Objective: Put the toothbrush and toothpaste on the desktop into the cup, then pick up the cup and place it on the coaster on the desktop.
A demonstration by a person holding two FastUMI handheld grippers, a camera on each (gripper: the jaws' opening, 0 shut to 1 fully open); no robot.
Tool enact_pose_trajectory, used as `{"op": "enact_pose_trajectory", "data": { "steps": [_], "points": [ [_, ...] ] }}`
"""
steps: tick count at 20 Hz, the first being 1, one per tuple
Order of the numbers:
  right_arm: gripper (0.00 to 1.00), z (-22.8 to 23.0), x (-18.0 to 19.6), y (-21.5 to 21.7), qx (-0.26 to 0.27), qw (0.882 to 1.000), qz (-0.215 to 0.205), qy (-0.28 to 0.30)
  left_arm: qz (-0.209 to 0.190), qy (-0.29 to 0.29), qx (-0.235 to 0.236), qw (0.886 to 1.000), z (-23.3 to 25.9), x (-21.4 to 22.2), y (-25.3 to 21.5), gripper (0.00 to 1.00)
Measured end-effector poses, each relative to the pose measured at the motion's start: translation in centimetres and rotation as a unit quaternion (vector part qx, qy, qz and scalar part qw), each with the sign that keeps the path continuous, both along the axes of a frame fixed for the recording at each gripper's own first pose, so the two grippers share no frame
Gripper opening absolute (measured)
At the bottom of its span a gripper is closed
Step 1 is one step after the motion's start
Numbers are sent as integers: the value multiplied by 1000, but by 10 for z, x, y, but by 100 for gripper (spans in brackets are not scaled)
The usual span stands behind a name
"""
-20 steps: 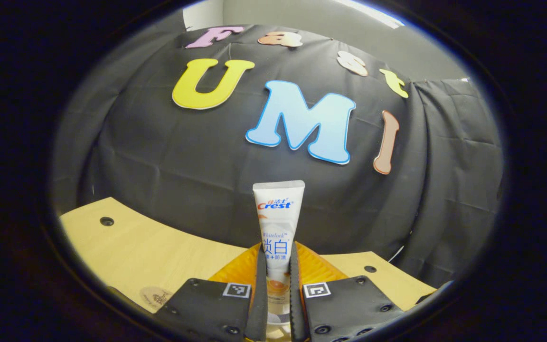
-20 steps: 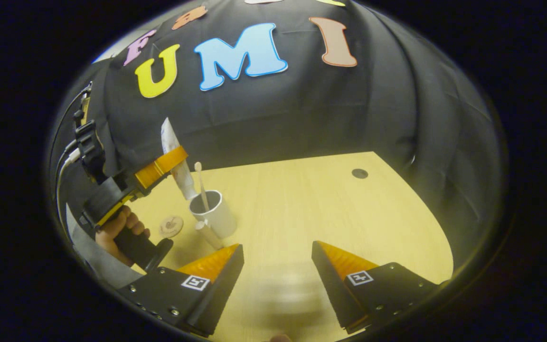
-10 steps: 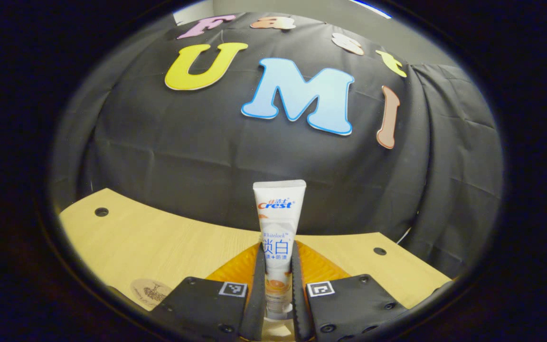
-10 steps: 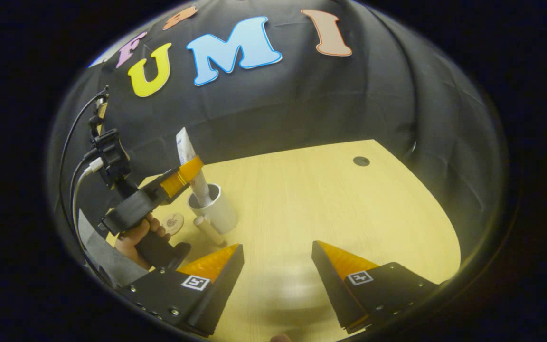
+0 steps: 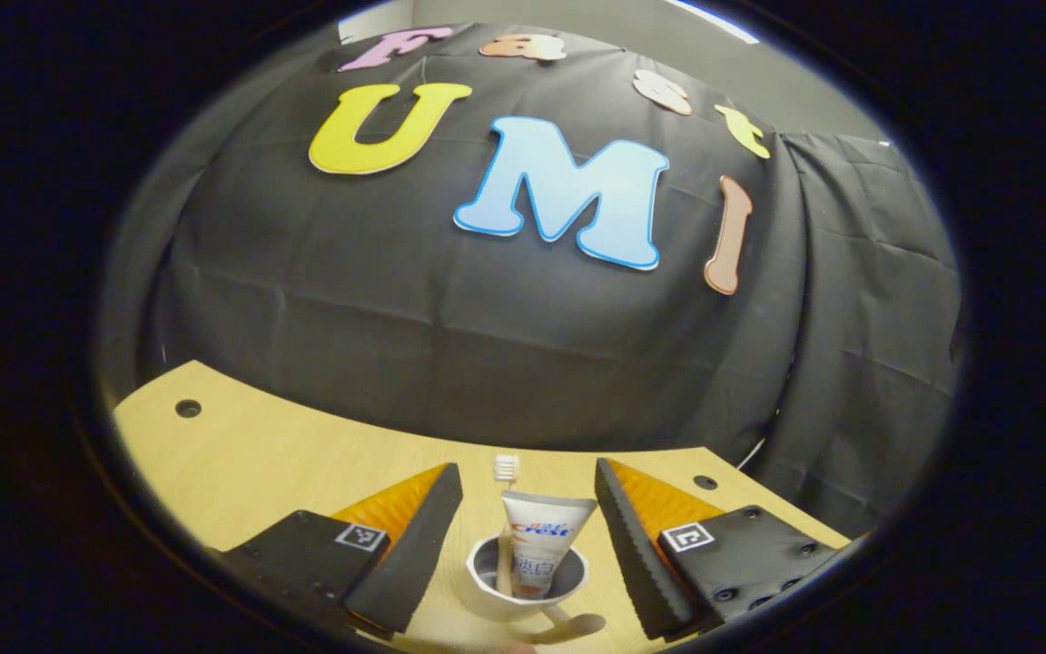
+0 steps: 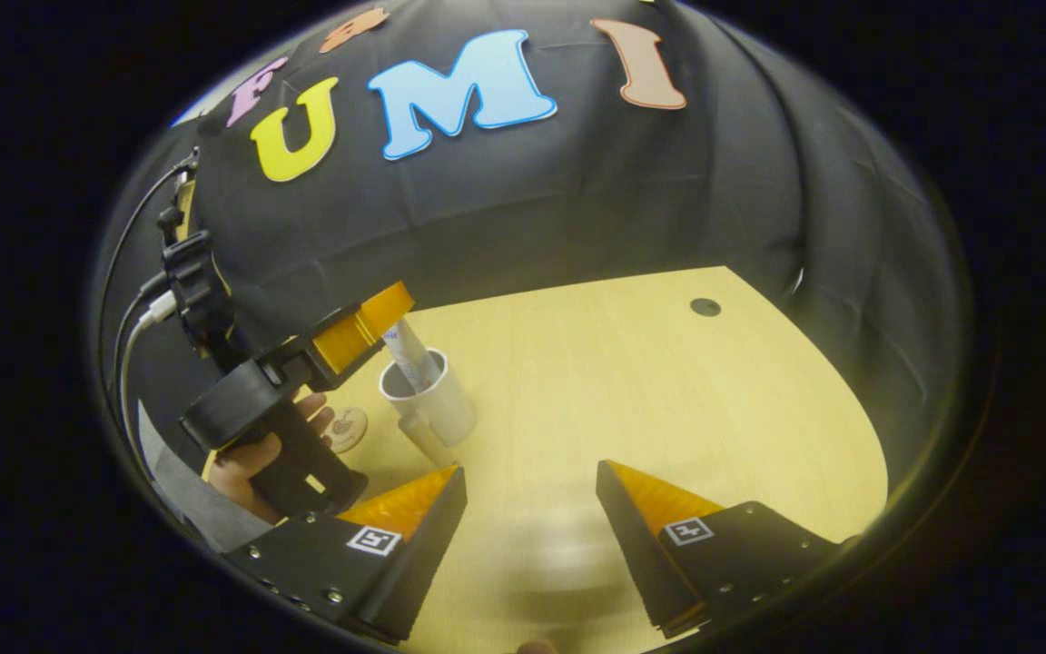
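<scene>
The left gripper (image 5: pixel 527 509) is spread wide, fingers apart on either side of the cup (image 5: pixel 527 590) and touching nothing. The toothpaste (image 5: pixel 541 545) stands in the cup with the toothbrush (image 5: pixel 506 472) beside it — bristles up. In the right gripper view the cup (image 6: pixel 437 404) sits near the desk's (image 6: pixel 623 381) left edge, the coaster (image 6: pixel 348 427) just left of it. The right gripper (image 6: pixel 527 509) is also spread, empty, over bare desk — well apart from the cup.

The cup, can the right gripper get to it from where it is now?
Probably not cleanly: the cup sits ahead and left of the open right gripper, but the left gripper hangs right over its rim.
</scene>
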State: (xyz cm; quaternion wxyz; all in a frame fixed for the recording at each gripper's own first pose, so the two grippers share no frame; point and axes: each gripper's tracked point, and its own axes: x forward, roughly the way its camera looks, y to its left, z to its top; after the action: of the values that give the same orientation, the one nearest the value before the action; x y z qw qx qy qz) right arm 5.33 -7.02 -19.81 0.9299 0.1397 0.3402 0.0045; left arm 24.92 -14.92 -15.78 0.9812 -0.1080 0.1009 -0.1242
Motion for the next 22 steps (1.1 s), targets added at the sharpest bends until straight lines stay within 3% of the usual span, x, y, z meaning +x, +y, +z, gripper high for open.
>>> {"op": "enact_pose_trajectory", "data": {
  "steps": [8, 14, 17, 18, 19, 20, 22],
  "points": [
    [89, 6, 17, 34, -18, 999, 35, -8, 20, 7, 17, 1000, 29, -36, 51, 96],
    [89, -2, 35, 64, -30, 997, 76, 6, 47, 23, 45, 998, 35, -63, 100, 93],
    [89, -10, 47, 76, -52, 993, 100, 17, 59, 28, 55, 996, 35, -75, 122, 96],
    [89, -13, 50, 80, -55, 993, 106, 20, 62, 31, 58, 996, 35, -79, 128, 93],
    [89, -15, 53, 83, -58, 992, 110, 26, 65, 33, 60, 996, 34, -83, 133, 96],
    [89, -19, 56, 88, -61, 991, 114, 31, 67, 36, 63, 995, 34, -86, 138, 93],
    [89, -26, 65, 94, -70, 989, 122, 43, 70, 39, 64, 995, 34, -94, 146, 97]
  ]
}}
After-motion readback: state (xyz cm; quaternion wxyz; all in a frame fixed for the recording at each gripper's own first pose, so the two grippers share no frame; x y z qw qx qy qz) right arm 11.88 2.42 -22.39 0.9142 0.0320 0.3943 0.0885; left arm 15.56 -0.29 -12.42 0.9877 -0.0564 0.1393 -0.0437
